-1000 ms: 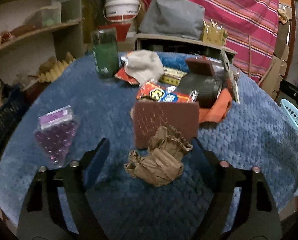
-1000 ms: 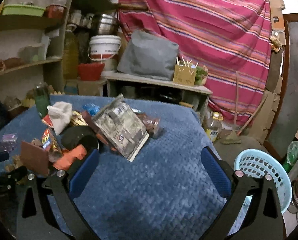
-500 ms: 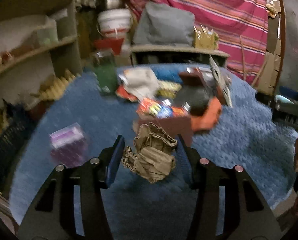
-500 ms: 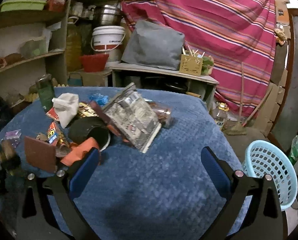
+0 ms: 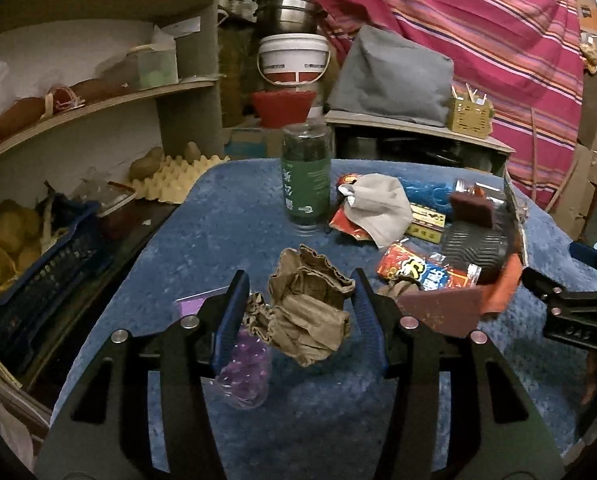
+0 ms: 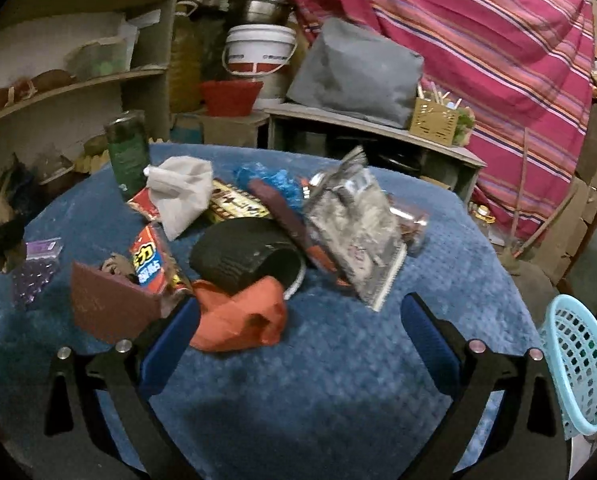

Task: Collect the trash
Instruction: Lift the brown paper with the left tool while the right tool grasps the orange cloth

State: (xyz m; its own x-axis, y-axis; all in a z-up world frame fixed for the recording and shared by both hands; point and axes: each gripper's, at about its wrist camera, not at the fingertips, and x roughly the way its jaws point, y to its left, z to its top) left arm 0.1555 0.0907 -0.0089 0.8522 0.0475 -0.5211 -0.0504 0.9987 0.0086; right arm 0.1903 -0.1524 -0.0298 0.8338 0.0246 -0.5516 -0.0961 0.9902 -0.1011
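The left gripper holds crumpled brown paper in its jaws above the blue counter, while the right gripper, jaws wide and just narrowing, hovers empty near an orange cloth.

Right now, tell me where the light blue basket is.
In the right wrist view, the light blue basket sits at the far right, beyond the edge of the blue-covered table, outside the right gripper.

Left wrist camera looks forward and down along its gripper's fingers, close over the round blue-carpeted table, toward cluttered shelves and a striped pink curtain. Right wrist camera faces the same way from the table's right side. Both share the green-labelled jar and white plastic bucket.
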